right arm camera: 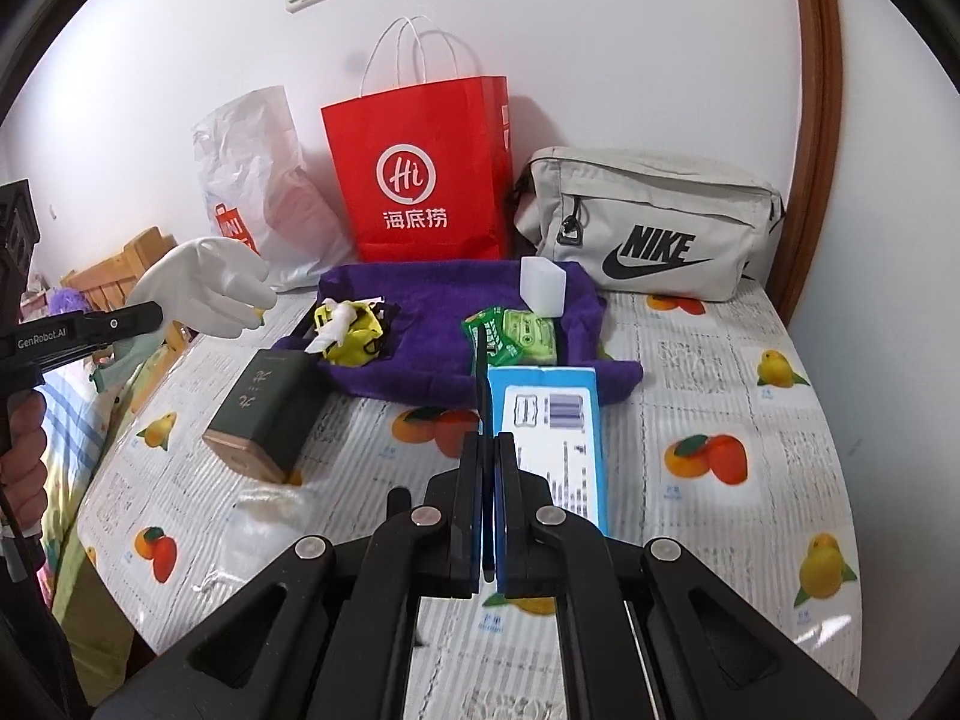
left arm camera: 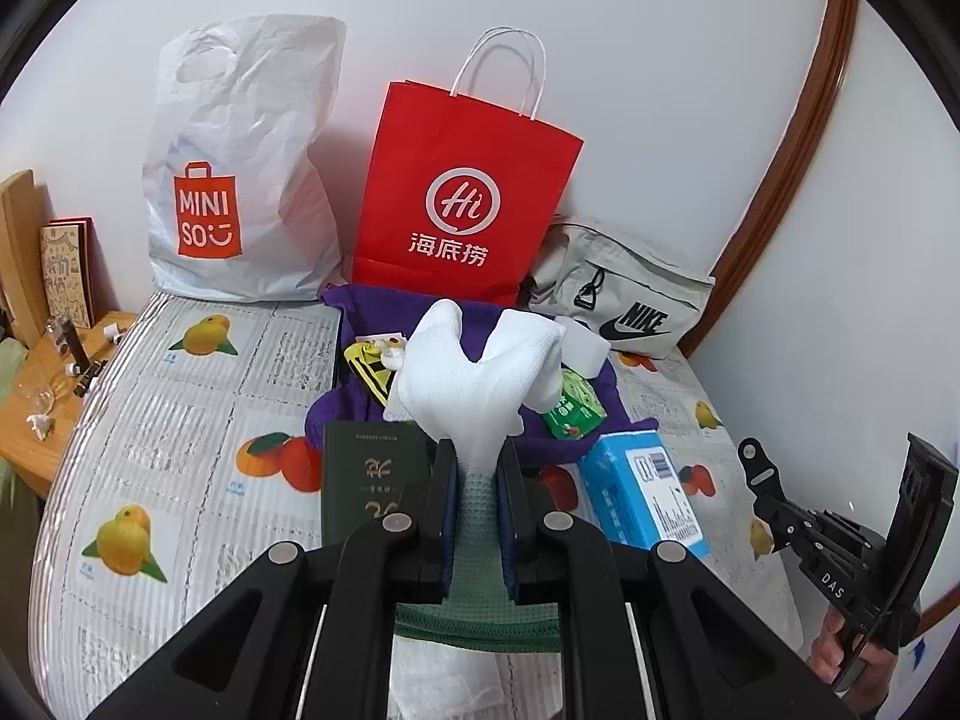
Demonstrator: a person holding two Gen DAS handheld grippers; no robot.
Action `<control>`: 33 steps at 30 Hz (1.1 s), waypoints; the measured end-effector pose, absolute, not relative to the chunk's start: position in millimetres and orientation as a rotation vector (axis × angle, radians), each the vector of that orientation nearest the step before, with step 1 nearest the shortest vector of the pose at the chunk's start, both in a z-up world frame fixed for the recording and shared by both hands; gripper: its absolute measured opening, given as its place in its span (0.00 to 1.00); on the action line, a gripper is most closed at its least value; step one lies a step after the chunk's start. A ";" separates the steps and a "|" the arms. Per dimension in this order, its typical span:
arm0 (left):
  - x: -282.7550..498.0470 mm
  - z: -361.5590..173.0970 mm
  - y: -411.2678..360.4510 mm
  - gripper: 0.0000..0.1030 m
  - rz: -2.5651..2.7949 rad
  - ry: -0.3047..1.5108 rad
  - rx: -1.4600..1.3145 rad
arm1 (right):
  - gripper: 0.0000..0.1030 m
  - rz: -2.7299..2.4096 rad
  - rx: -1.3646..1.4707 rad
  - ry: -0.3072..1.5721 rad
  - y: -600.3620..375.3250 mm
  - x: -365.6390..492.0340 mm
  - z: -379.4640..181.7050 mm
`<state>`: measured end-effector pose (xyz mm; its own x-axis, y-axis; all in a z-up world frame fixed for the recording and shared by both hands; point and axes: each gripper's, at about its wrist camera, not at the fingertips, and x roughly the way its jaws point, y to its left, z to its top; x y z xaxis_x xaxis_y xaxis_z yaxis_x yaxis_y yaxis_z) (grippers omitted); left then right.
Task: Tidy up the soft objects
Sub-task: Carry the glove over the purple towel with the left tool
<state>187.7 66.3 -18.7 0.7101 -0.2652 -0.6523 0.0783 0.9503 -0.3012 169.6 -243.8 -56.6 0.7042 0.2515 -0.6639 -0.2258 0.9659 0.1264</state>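
From the left wrist camera, the left hand-held gripper [left arm camera: 478, 468] is clamped on a white knitted sock with a green cuff [left arm camera: 480, 378], whose toe and heel fan out above the fingers. The sock hangs in the air over a bed with a fruit-printed quilted cover [left arm camera: 180, 420]. Beneath it lie a rumpled purple towel [left arm camera: 480, 312], a dark green box [left arm camera: 372, 480] and a blue carton with a barcode label [left arm camera: 645, 489]. A red paper bag with white handles [left arm camera: 465, 198], a white plastic shopping bag [left arm camera: 240, 168] and a grey zip pouch [left arm camera: 630, 294] stand along the wall.

From the right wrist camera, the right hand-held gripper [right arm camera: 488, 462] is closed with nothing between its fingers, above the blue carton [right arm camera: 543, 420]. The sock [right arm camera: 204, 288] shows at the left, off the bed, pinched in the left hand-held gripper [right arm camera: 153, 315]. On the purple towel [right arm camera: 432, 324] lie a yellow-and-black item [right arm camera: 354, 336], green packets [right arm camera: 516, 336] and a white block [right arm camera: 543, 285].
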 end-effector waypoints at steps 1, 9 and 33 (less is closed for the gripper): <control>190.7 -19.4 65.8 0.11 -0.192 0.762 -0.260 | 0.03 0.270 0.039 0.747 -243.3 176.3 -57.8; 220.2 -26.4 64.9 0.11 -0.175 0.788 -0.249 | 0.03 0.311 0.042 0.753 -233.8 216.6 -62.9; 315.6 -72.6 73.8 0.11 -0.125 0.859 -0.235 | 0.03 0.363 0.039 0.880 -217.2 359.0 -117.4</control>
